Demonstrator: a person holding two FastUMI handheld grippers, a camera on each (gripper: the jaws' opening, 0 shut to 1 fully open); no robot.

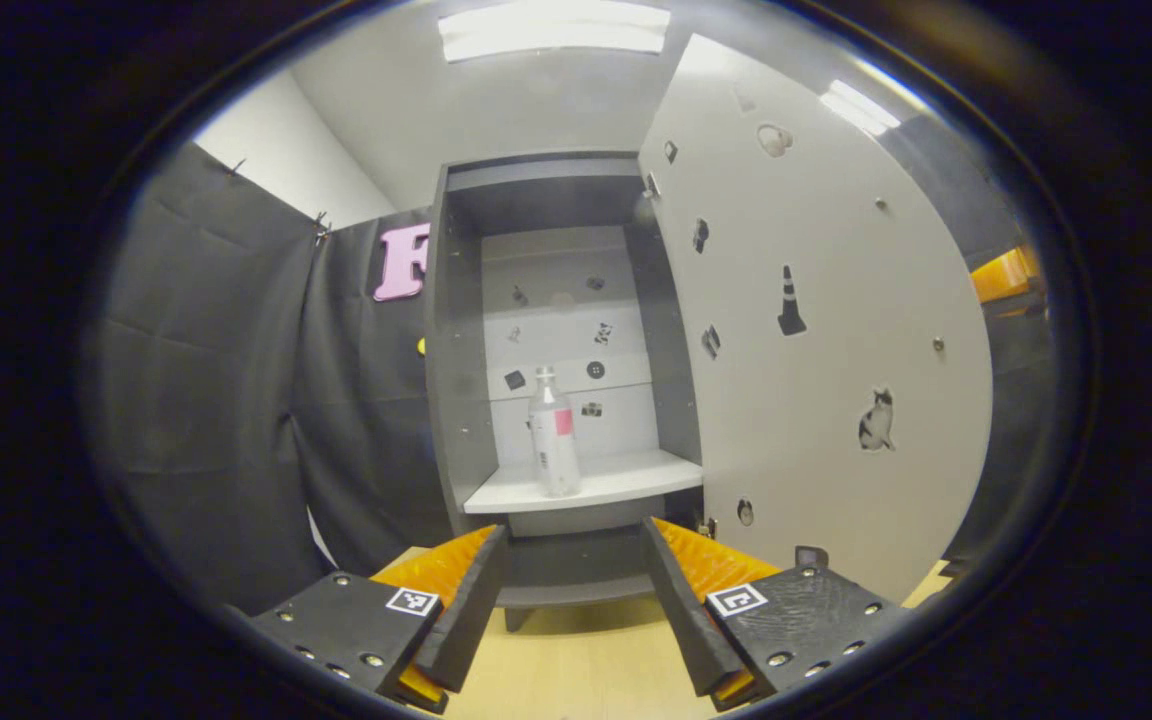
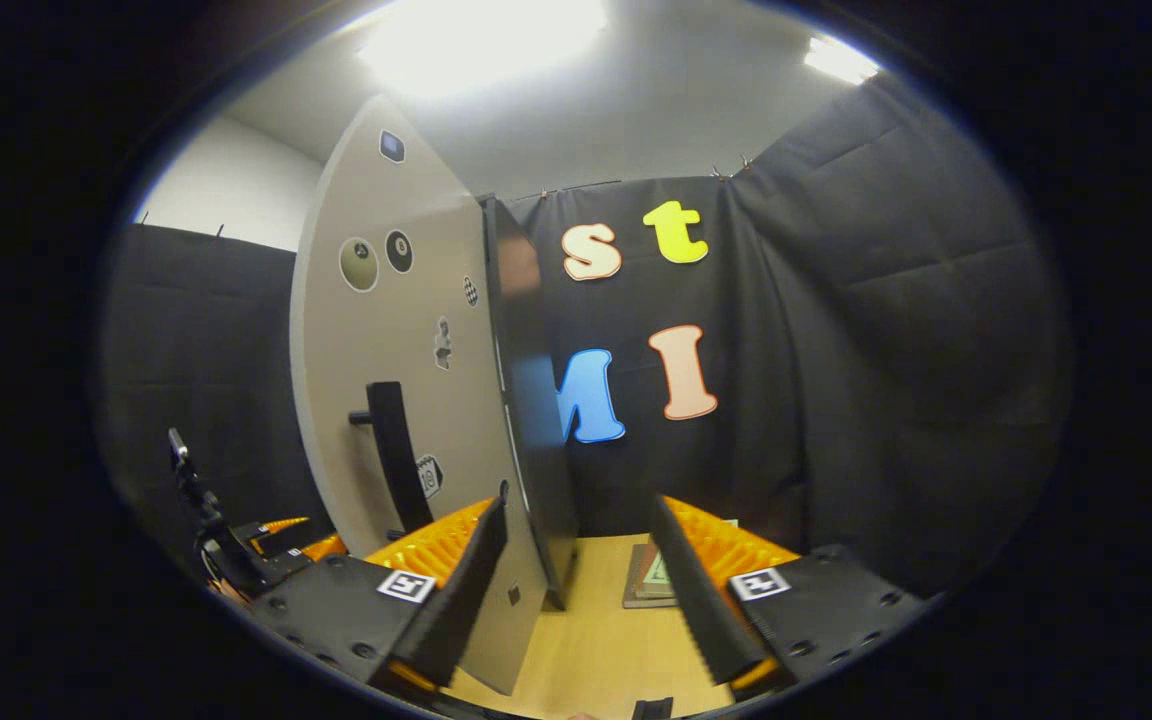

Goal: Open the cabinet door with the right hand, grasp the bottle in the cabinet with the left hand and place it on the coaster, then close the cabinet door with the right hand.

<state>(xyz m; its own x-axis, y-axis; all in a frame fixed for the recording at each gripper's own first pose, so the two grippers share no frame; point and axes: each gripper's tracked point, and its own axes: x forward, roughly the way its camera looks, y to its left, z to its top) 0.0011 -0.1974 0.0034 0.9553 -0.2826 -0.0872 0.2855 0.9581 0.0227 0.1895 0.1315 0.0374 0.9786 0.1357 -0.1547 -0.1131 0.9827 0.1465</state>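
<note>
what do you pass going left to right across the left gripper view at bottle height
black cloth booth wall → grey cabinet's side panel → clear plastic bottle with a pink label on the white shelf → open light-grey cabinet door with stickers

**Booth around me**

Black cloth (image 2: 886, 330) hangs as the booth wall on my sides, clipped along its top edge. Above it I see a white wall (image 1: 286, 160) and white ceiling with bright light panels (image 1: 554, 28). Pale wooden tabletop (image 2: 586, 640) lies below.
</note>
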